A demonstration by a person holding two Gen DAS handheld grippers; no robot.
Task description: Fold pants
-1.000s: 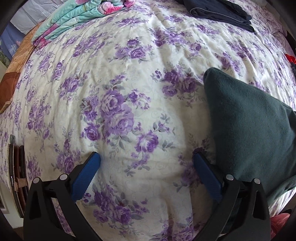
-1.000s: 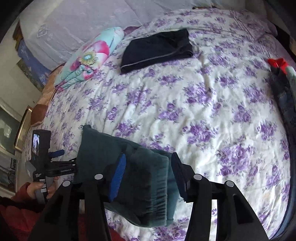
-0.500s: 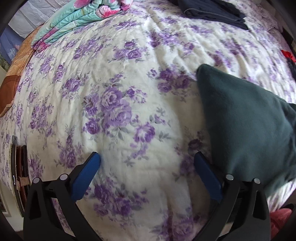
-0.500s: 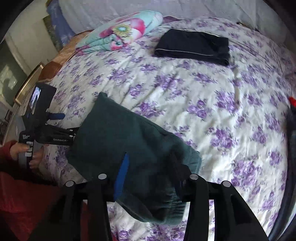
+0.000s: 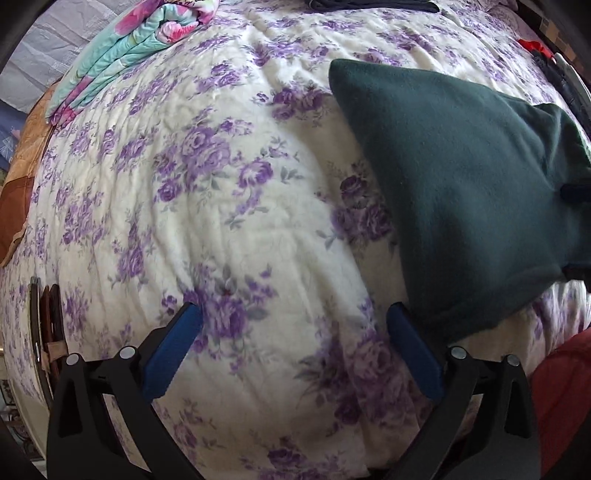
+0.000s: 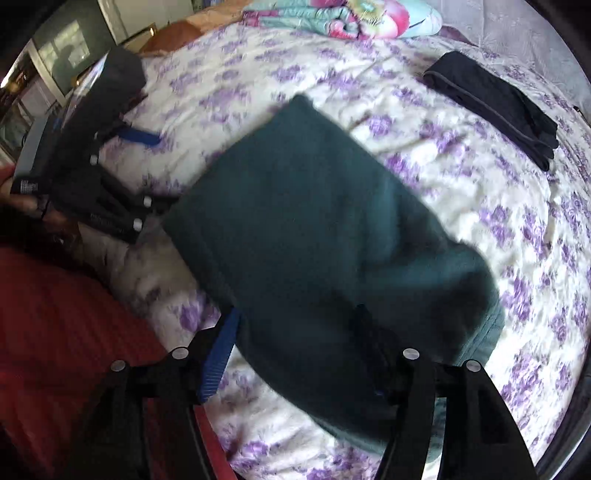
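Observation:
The dark green pants (image 5: pixel 465 192) lie folded on the floral bedspread (image 5: pixel 229 206); they also fill the middle of the right wrist view (image 6: pixel 325 236). My left gripper (image 5: pixel 291 354) is open and empty over bare bedspread, its right finger close to the pants' near left edge. My right gripper (image 6: pixel 295 354) has its jaws wide apart, with the pants' near end between them; the blue left pad (image 6: pixel 218 358) stands clear of the cloth. The view is blurred. The left gripper also shows in the right wrist view (image 6: pixel 147 138).
Folded black pants (image 6: pixel 495 103) lie at the far right of the bed. A rolled floral quilt (image 6: pixel 340 18) lies at the head end, also in the left wrist view (image 5: pixel 122 48). A red garment (image 6: pixel 55 332) sits at the near left edge.
The right gripper has swung left and closer over the green pants, which now look larger and lie flatter. The left gripper has shifted slightly; the pants sit further into its view.

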